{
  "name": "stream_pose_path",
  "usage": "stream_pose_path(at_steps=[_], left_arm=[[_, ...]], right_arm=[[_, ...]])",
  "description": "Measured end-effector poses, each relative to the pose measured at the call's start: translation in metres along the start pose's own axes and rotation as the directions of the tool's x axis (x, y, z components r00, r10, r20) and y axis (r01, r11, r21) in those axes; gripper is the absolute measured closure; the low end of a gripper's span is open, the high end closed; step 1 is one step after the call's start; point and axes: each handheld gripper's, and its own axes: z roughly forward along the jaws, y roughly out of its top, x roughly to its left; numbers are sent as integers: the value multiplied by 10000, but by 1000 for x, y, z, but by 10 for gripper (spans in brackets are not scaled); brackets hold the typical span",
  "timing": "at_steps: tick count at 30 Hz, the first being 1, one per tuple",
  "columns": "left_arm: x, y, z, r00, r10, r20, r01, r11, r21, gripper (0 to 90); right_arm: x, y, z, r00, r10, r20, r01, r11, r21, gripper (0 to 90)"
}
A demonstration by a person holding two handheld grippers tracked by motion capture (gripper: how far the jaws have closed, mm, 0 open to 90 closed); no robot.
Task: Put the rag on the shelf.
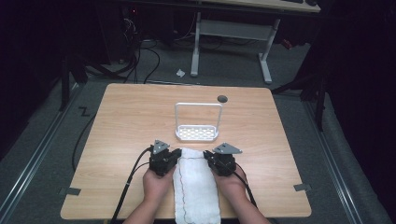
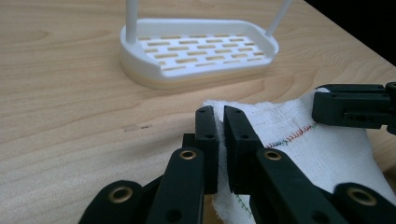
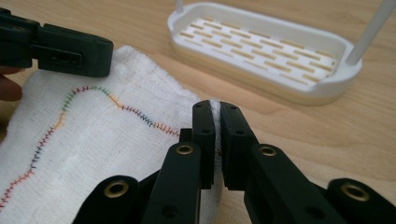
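So there's a white cloth [image 1: 196,186] with a wavy line of rainbow stitching lying flat on the wooden surface [image 1: 126,116], running from the person's edge at 6 o'clock up toward the middle. Each hand has one far corner of it. The left gripper [image 1: 173,157] sits at the cloth's far left corner, and in the left gripper view its fingers [image 2: 207,135] are pinched together right on the cloth's [image 2: 299,140] edge, with just a sliver of white fabric showing between them. Same deal on the other side: the right gripper [image 1: 208,158] is at the far right corner, and in the right gripper view its fingers [image 3: 204,130] are clamped on a thin fold of the cloth [image 3: 93,135], which pokes up between the tips.

The two grippers point toward each other across the top edge of the cloth, left one at about 9 o'clock of it, right one at about 3 o'clock. Each gripper view also catches the other gripper's black tip resting on the fabric.

Just past the cloth, at 12 o'clock from it, stands a white slotted tray with a tall wire handle [image 1: 197,133]. It's near the cloth but not touching it. The rest of the cloth hangs slightly over the near edge of the surface between the forearms.
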Motion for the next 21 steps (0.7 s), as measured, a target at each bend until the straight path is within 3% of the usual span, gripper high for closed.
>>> stream_pose_path(at_steps=[8,21], left_arm=[[-15,17,-15,9988,460,169,-444,9953,-864,850],[-35,48,-34,9950,983,166,-932,9763,-1955,850]], right_arm=[[2,13,-23,9991,-269,313,299,9946,-995,860],[4,41,-54,9930,-711,939,898,9730,-2128,861]])
